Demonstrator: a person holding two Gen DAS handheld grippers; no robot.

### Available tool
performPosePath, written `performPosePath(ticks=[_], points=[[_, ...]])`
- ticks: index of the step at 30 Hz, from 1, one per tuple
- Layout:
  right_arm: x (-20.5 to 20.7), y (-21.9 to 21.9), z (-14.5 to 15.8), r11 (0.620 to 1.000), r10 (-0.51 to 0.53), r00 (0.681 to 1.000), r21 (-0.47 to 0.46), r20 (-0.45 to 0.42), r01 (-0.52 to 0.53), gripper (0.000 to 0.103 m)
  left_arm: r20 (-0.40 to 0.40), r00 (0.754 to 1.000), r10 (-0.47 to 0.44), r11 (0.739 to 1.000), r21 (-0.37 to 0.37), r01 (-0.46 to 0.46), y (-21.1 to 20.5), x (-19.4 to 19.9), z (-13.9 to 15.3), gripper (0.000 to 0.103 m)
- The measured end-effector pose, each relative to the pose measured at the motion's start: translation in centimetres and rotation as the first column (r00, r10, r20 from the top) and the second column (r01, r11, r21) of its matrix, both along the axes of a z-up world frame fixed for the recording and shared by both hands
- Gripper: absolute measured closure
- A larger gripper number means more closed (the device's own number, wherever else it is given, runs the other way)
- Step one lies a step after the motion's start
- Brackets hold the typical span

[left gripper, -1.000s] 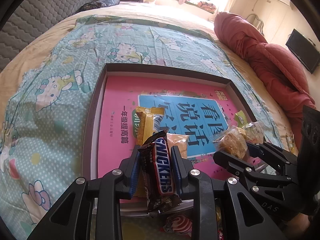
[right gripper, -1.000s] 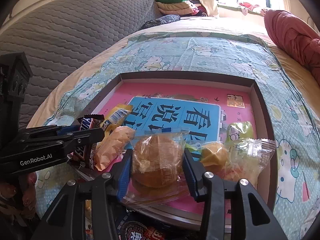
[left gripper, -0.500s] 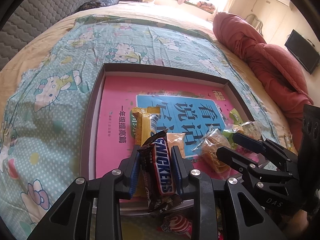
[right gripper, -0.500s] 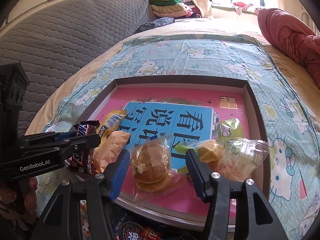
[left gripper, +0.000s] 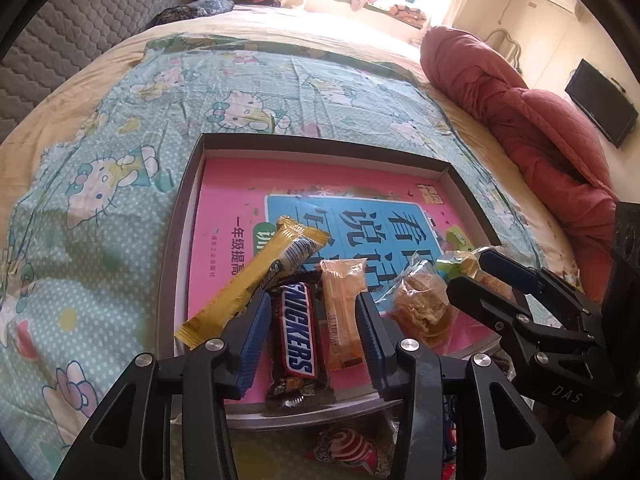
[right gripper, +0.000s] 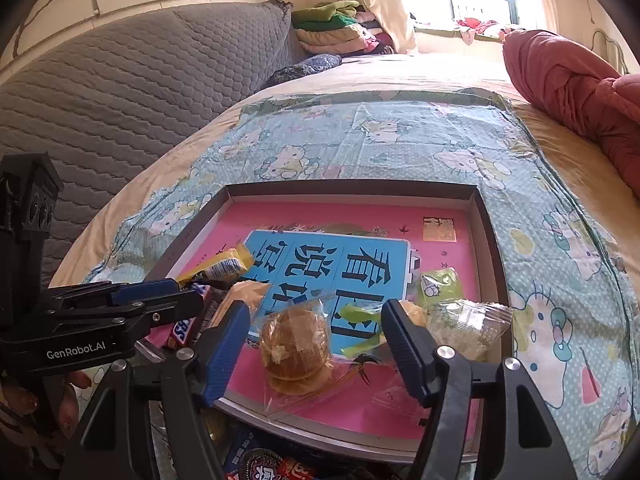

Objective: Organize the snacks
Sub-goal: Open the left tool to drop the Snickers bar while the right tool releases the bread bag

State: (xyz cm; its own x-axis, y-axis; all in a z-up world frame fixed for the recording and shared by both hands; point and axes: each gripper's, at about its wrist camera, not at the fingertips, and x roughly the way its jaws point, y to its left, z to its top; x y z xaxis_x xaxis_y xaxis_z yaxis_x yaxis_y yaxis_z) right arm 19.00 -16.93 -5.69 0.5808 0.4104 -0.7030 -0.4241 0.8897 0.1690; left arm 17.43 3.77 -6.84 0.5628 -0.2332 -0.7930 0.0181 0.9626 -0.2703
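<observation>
A shallow box (left gripper: 182,216) with a pink book cover inside lies on the bed. A Snickers bar (left gripper: 297,338) lies in it at the near edge, between the spread fingers of my open left gripper (left gripper: 313,330). A yellow bar (left gripper: 256,280) and an orange packet (left gripper: 343,312) lie beside it. A wrapped cake (right gripper: 295,350) lies in the box (right gripper: 486,232) between the fingers of my open right gripper (right gripper: 320,346). A clear packet (right gripper: 466,324) and a green packet (right gripper: 438,285) lie to its right.
Loose snacks lie on the bed below the box's near edge, among them a red-white one (left gripper: 347,448) and a red packet (right gripper: 276,468). A red duvet (left gripper: 532,128) is heaped on the right. A grey padded headboard (right gripper: 120,92) stands left.
Both grippers have opened. The left let the Snickers bar drop into the box; the right let go of the wrapped cake, which now lies in the box. The yellow bar has tilted left.
</observation>
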Motion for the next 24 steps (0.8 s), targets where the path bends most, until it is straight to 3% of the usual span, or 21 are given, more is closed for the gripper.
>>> performPosePath(ticks=[11,24], points=[[-0.4,-0.8,1.4,1.000,-0.024,0.998,0.018,0.051,0.023,0.029,0.026,1.000,-0.013,1.000,-0.001,0.013,-0.2,-0.4,1.4,0.037],[-0.6,-1.8,2.7,0.998,-0.057,0.994,0.026,0.093,0.055,0.021,0.053,0.999,0.004,1.000,0.008,-0.005,0.1,-0.8,2.7,0.027]])
